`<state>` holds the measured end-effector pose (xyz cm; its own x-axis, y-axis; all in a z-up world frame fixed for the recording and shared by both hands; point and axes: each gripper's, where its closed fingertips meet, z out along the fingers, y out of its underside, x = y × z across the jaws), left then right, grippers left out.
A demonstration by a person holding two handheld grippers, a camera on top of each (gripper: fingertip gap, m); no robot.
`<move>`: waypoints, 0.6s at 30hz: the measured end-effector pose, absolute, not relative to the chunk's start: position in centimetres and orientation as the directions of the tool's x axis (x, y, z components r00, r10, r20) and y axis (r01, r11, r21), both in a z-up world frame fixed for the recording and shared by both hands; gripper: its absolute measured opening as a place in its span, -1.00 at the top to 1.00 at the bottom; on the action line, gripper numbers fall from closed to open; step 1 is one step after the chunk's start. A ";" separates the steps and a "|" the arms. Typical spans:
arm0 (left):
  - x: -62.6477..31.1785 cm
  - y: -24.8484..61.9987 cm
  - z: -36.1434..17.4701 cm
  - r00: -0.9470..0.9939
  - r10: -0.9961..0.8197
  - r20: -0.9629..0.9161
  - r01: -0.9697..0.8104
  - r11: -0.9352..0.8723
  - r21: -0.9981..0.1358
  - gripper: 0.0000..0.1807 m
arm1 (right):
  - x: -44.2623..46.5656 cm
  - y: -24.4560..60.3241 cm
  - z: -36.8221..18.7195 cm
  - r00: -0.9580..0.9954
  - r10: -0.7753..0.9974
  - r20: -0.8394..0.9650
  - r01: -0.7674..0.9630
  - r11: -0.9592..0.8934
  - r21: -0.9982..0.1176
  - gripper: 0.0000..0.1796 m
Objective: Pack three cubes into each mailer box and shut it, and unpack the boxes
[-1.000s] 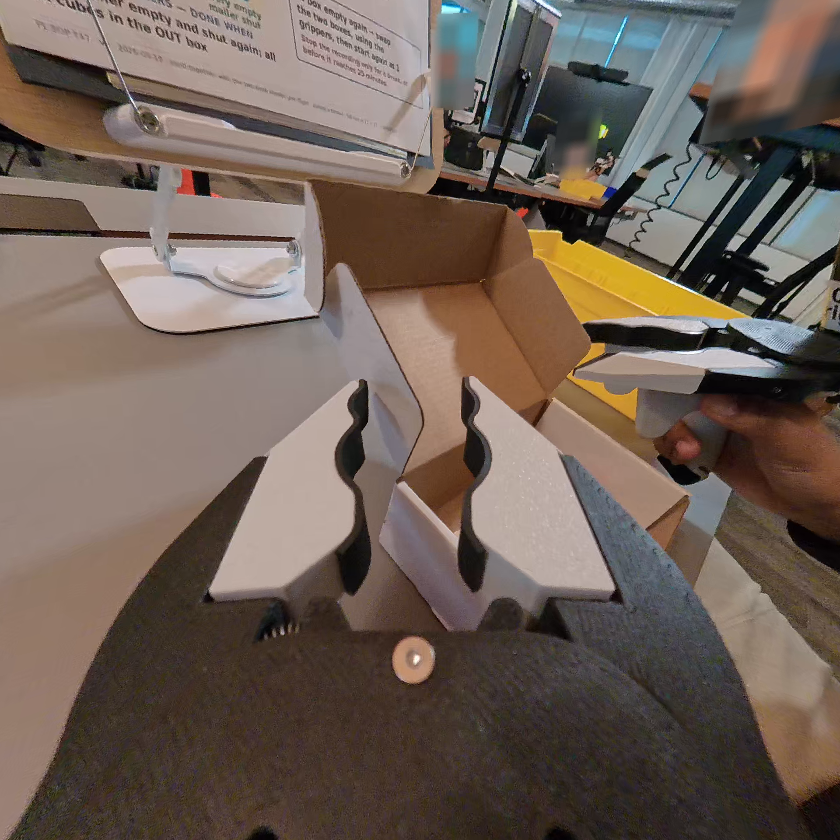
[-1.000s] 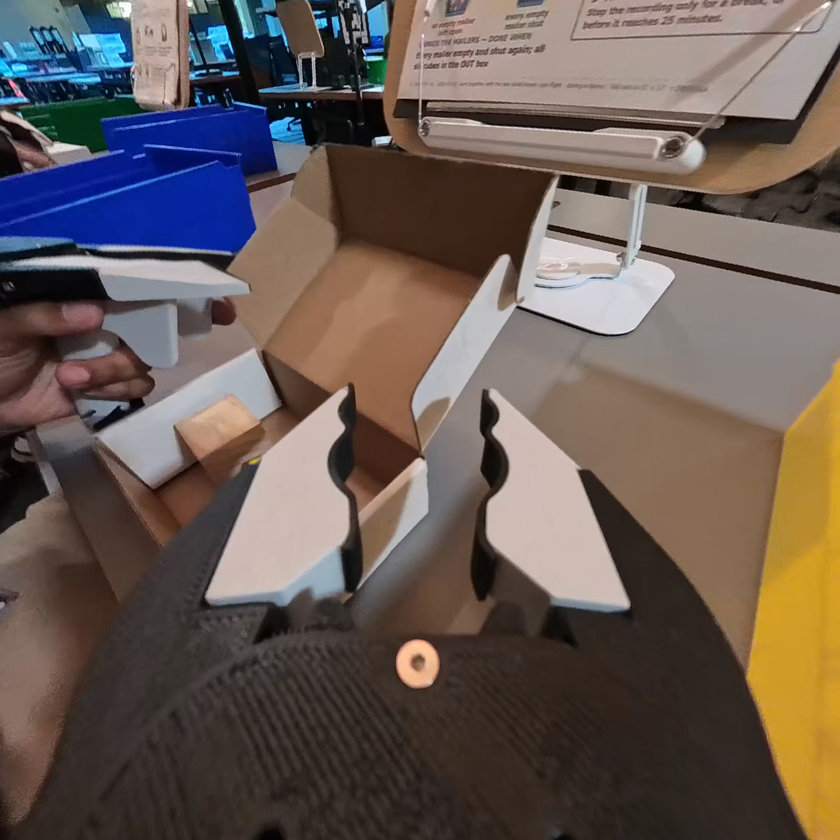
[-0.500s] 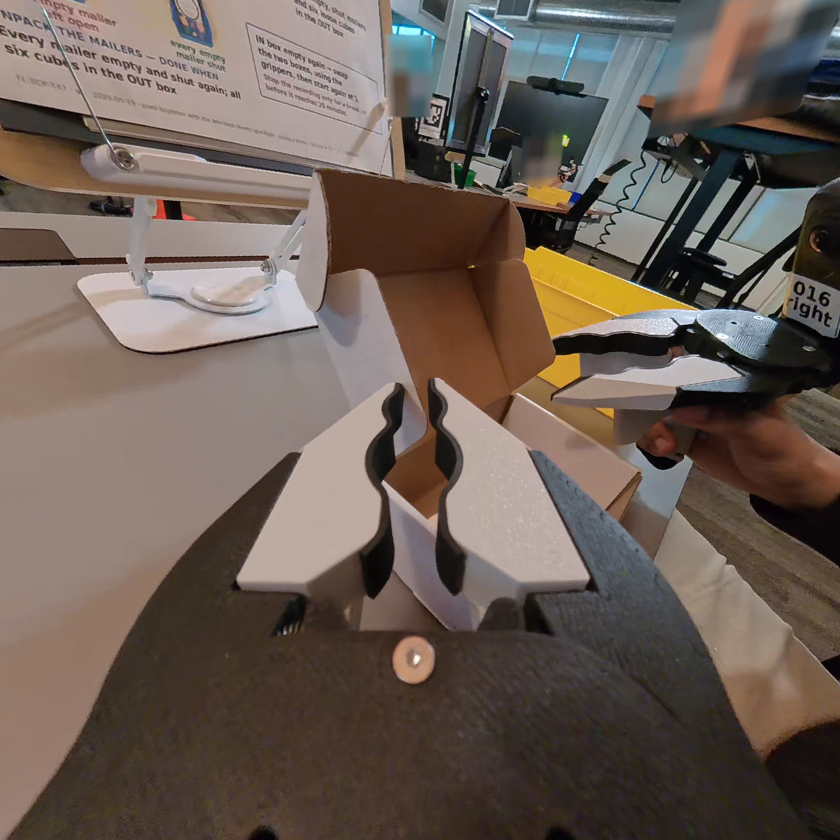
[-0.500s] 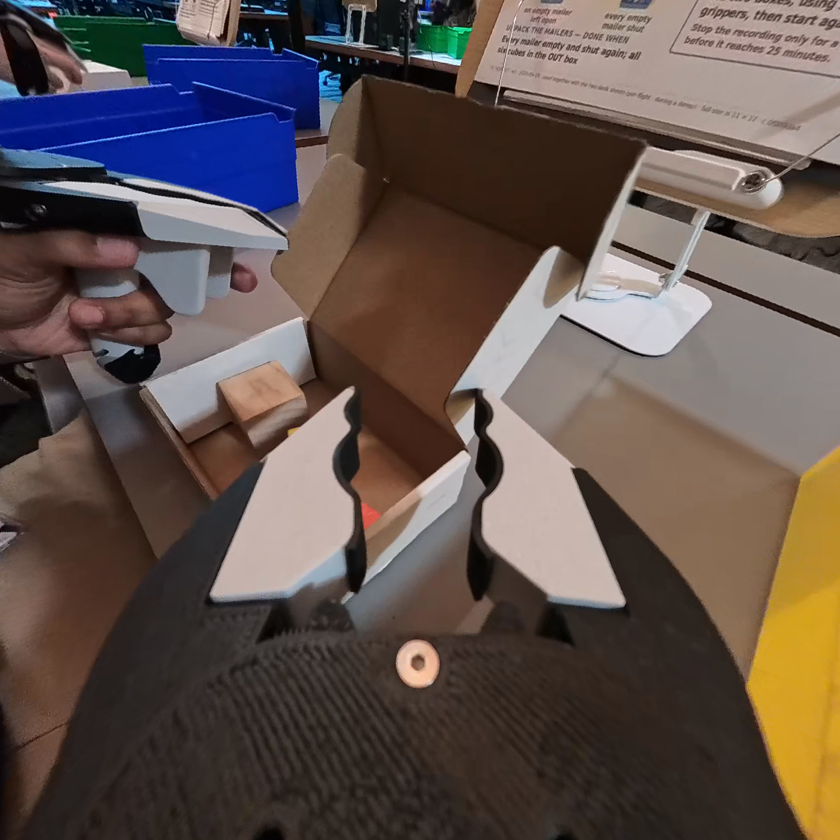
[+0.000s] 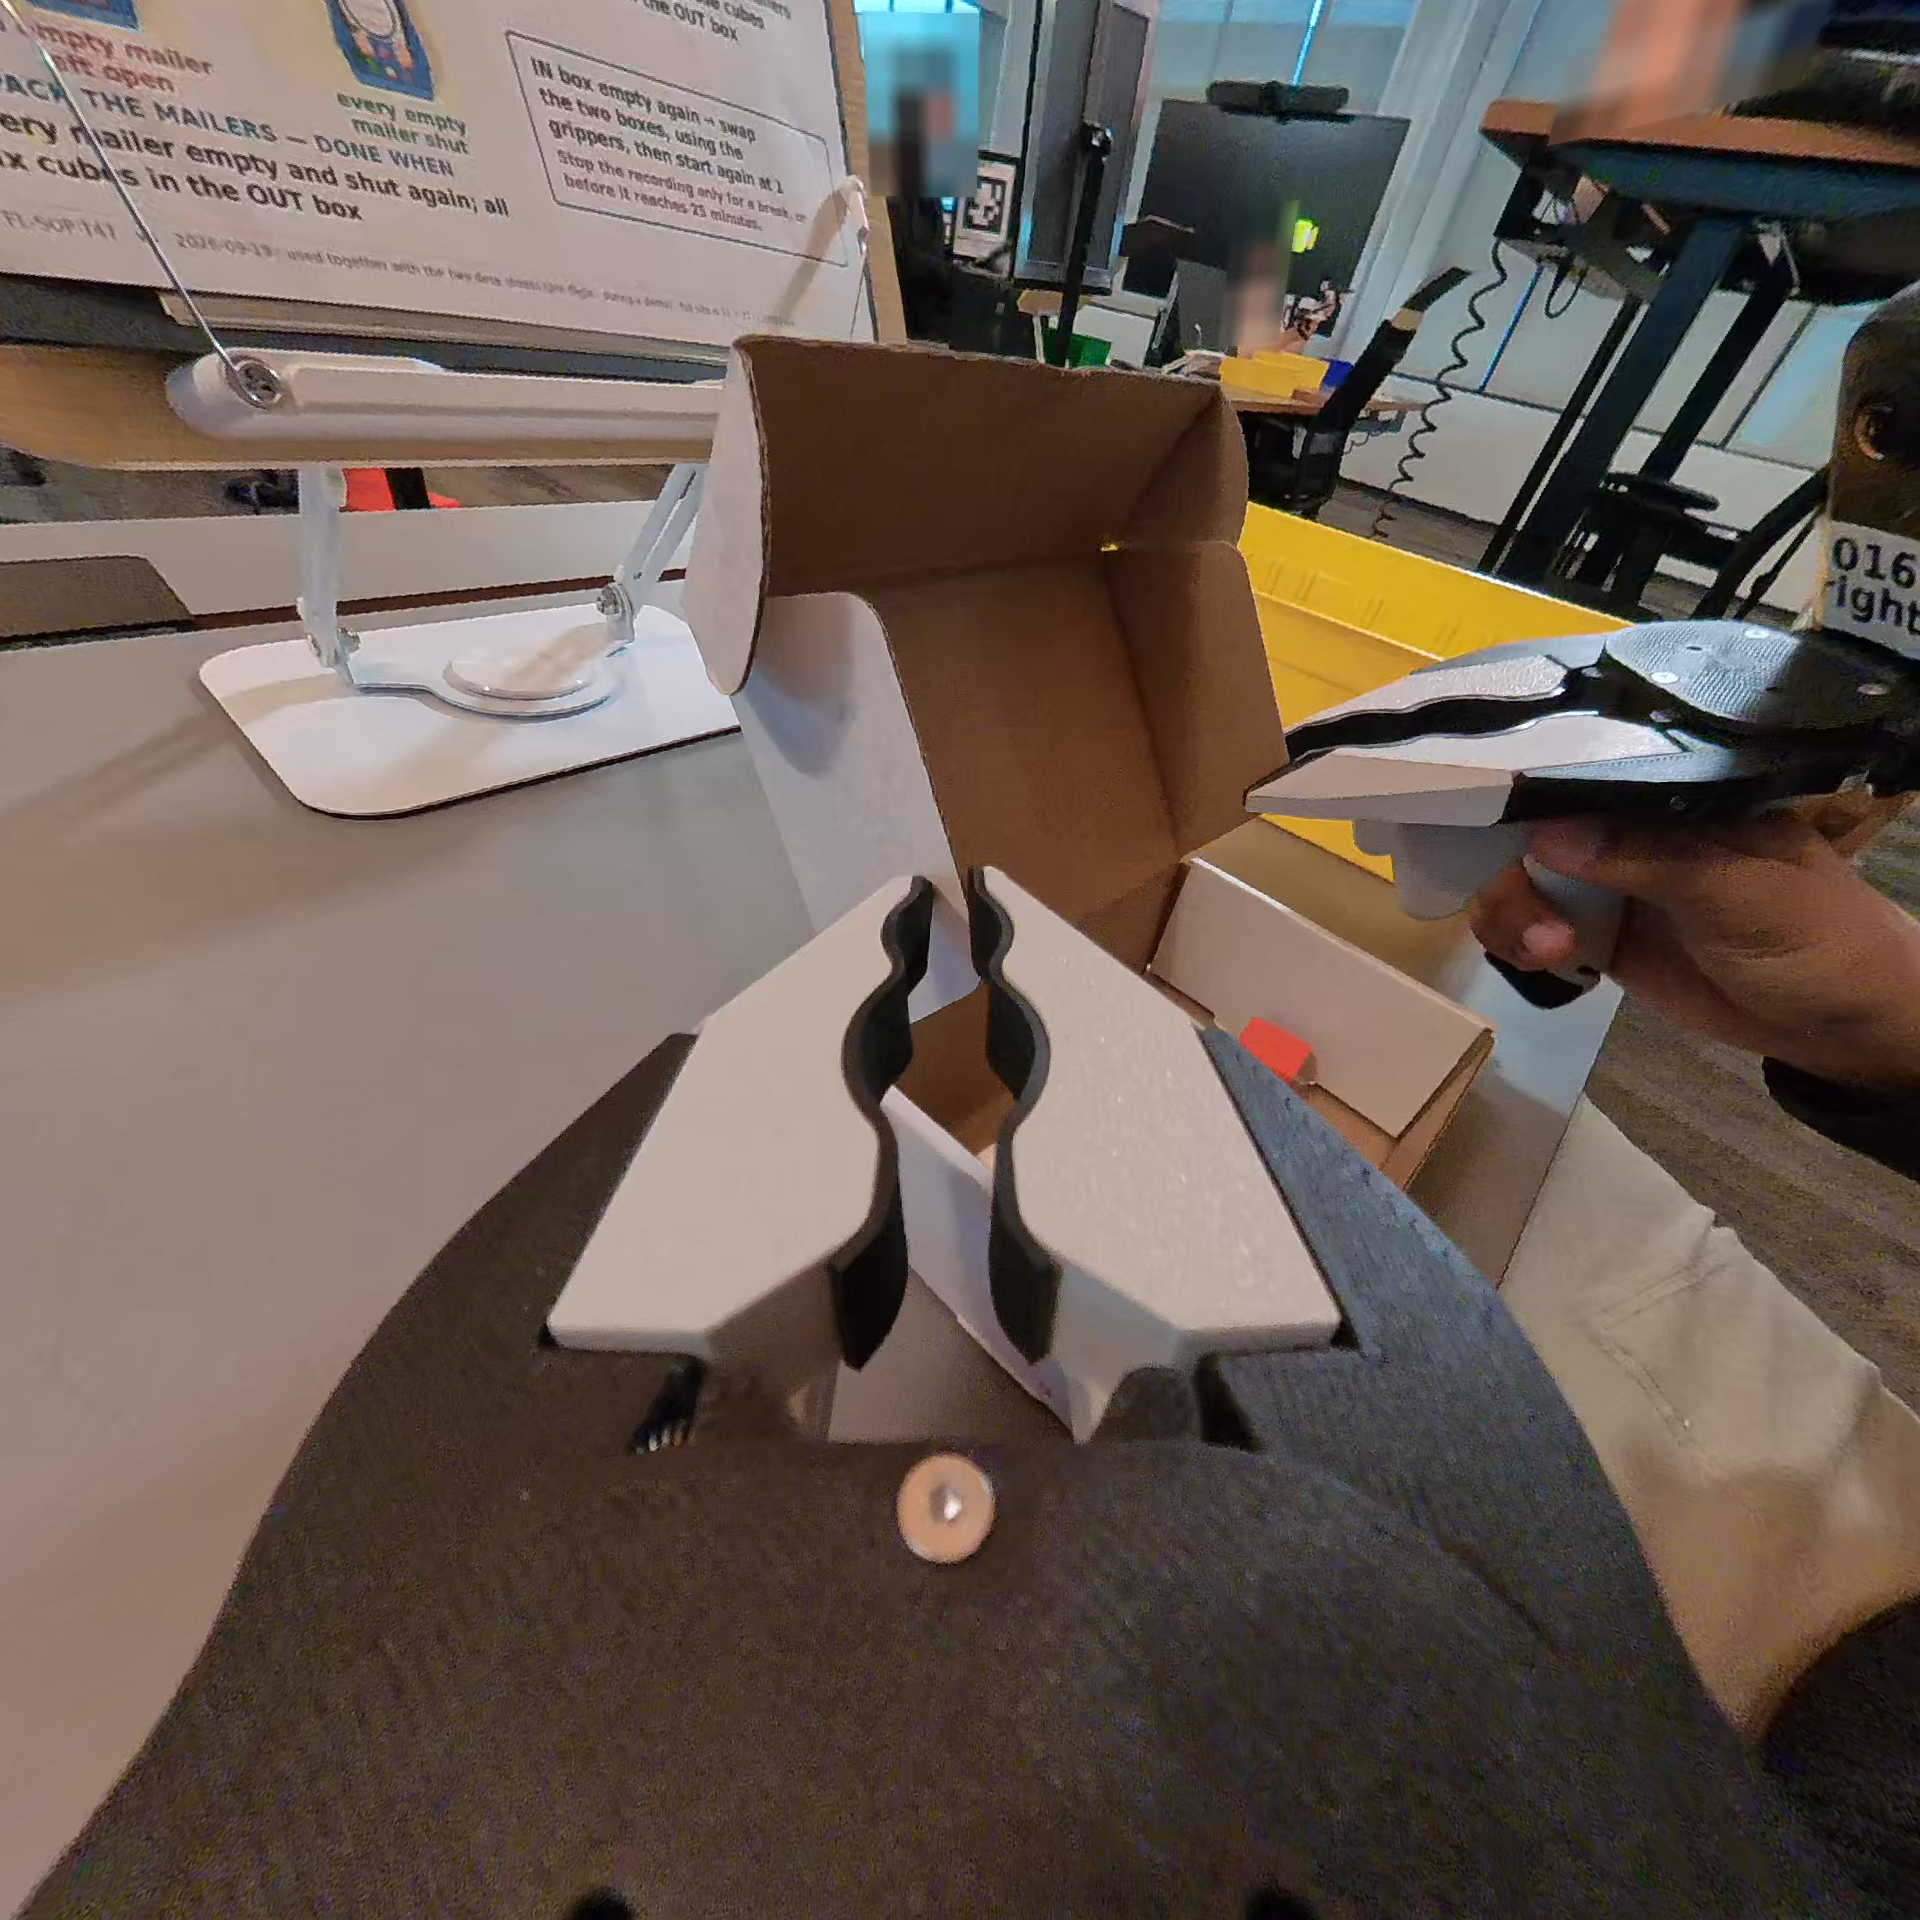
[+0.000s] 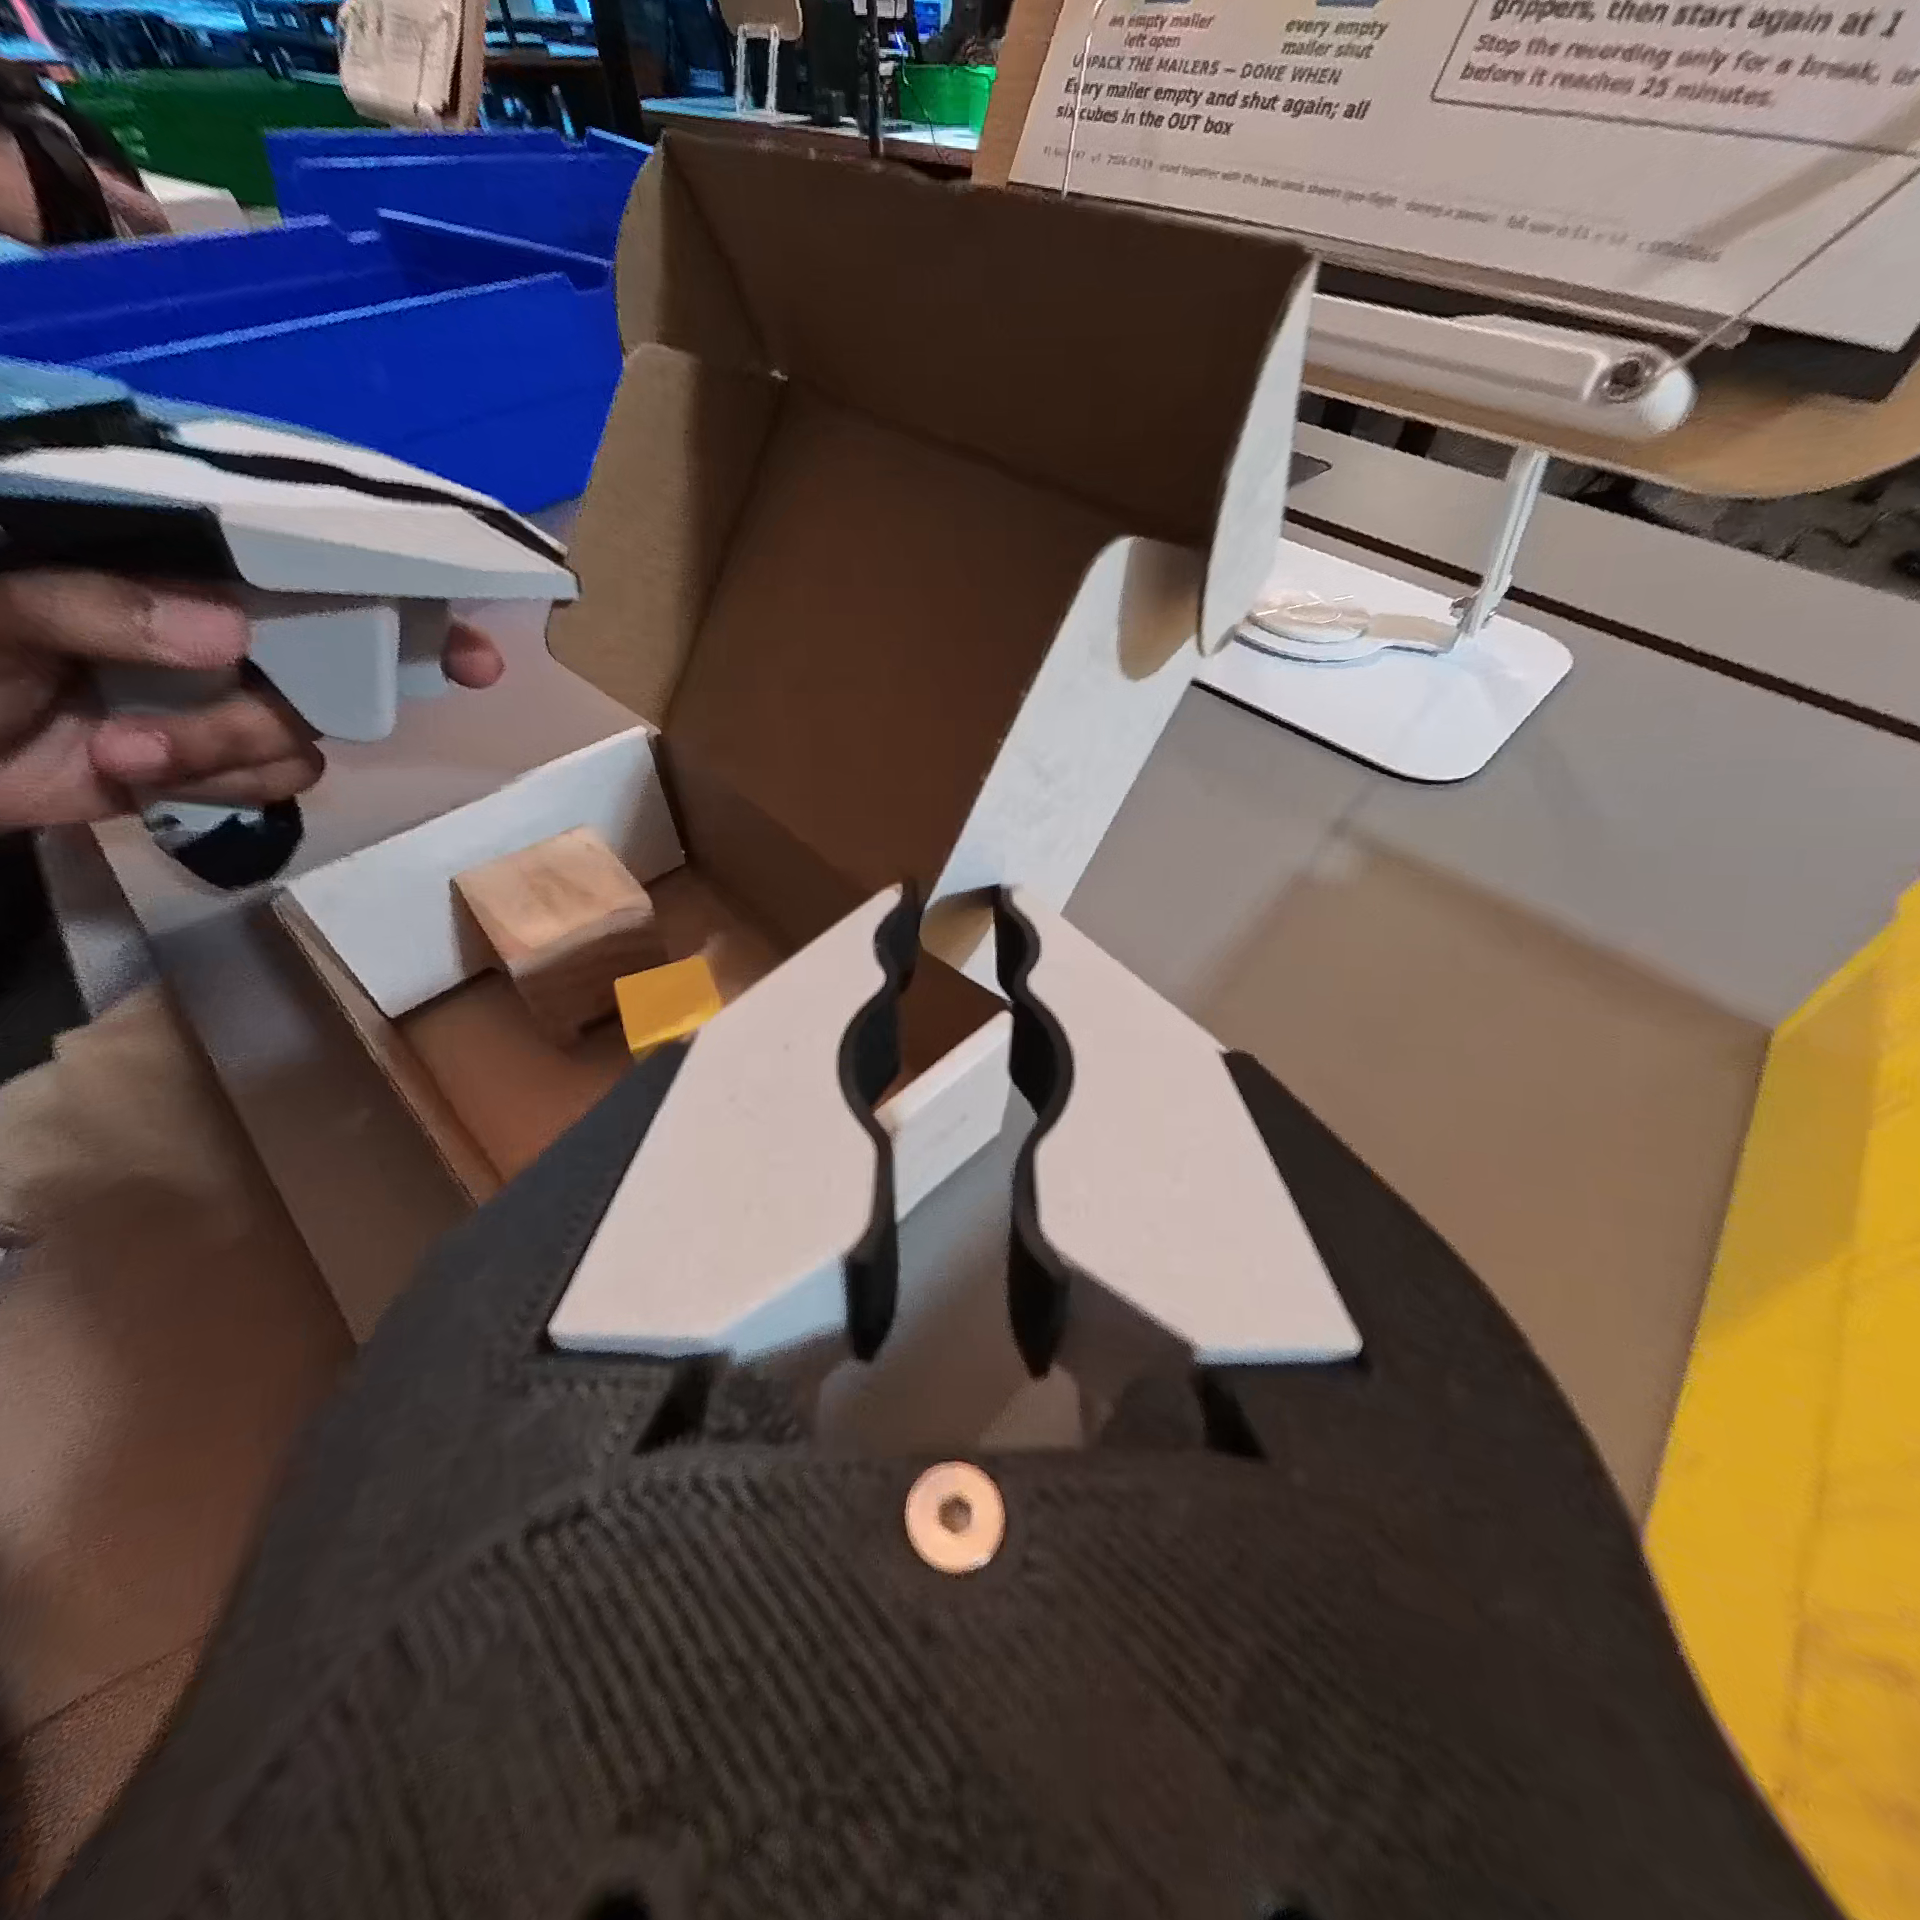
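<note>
The mailer box [image 6: 914,582] stands open on the surface [image 5: 312,1039], cubes inside; the left claw [image 5: 948,904] pinches its side flap, the right claw [image 6: 956,909] is nearly clenched on the opposite flap

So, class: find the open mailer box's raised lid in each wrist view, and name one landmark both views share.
Left wrist view: the lid stands upper centre, above the left gripper.
Right wrist view: the lid stands upper centre, above the right gripper.
Shared landmark: the white document stand, left of the lid in the left view, right of it in the right view.
</note>
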<state>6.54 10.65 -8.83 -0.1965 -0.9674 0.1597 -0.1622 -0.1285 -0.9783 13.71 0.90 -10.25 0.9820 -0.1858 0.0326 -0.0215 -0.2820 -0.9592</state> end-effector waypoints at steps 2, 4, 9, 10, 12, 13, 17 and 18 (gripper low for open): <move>6.4 10.6 -8.9 -0.202 -0.968 0.147 -0.168 -0.113 -0.979 0.95 | 13.6 0.8 -10.3 0.979 -0.185 0.084 0.024 -0.302 -0.953 0.86; 6.3 10.5 -8.9 -0.210 -0.968 0.138 -0.174 -0.102 -0.979 0.95 | 13.5 0.8 -10.4 0.977 -0.180 0.113 0.051 -0.317 -0.947 0.86; 5.7 10.1 -9.3 -0.242 -0.960 0.145 -0.216 -0.092 -0.972 0.95 | 13.1 0.2 -10.8 0.985 -0.156 0.074 0.018 -0.333 -0.943 0.86; 5.6 10.0 -9.4 -0.248 -0.958 0.145 -0.229 -0.088 -0.970 0.95 | 12.9 0.1 -10.9 0.987 -0.151 0.057 0.003 -0.335 -0.942 0.86; 5.3 10.0 -9.7 -0.257 -0.957 0.137 -0.246 -0.072 -0.967 0.95 | 12.8 0.0 -10.9 0.988 -0.148 0.031 -0.021 -0.332 -0.943 0.86; 5.1 10.0 -9.9 -0.261 -0.957 0.130 -0.252 -0.063 -0.966 0.94 | 12.8 0.0 -10.8 0.988 -0.151 0.023 -0.028 -0.328 -0.944 0.86; 4.6 10.8 -9.9 -0.238 -0.965 0.114 -0.241 -0.055 -0.969 0.95 | 13.2 -0.1 -10.4 0.985 -0.172 0.024 -0.031 -0.309 -0.951 0.74; 4.5 11.1 -9.7 -0.230 -0.967 0.113 -0.225 -0.060 -0.973 0.90 | 13.2 -0.1 -10.2 0.984 -0.174 0.025 -0.029 -0.298 -0.954 0.68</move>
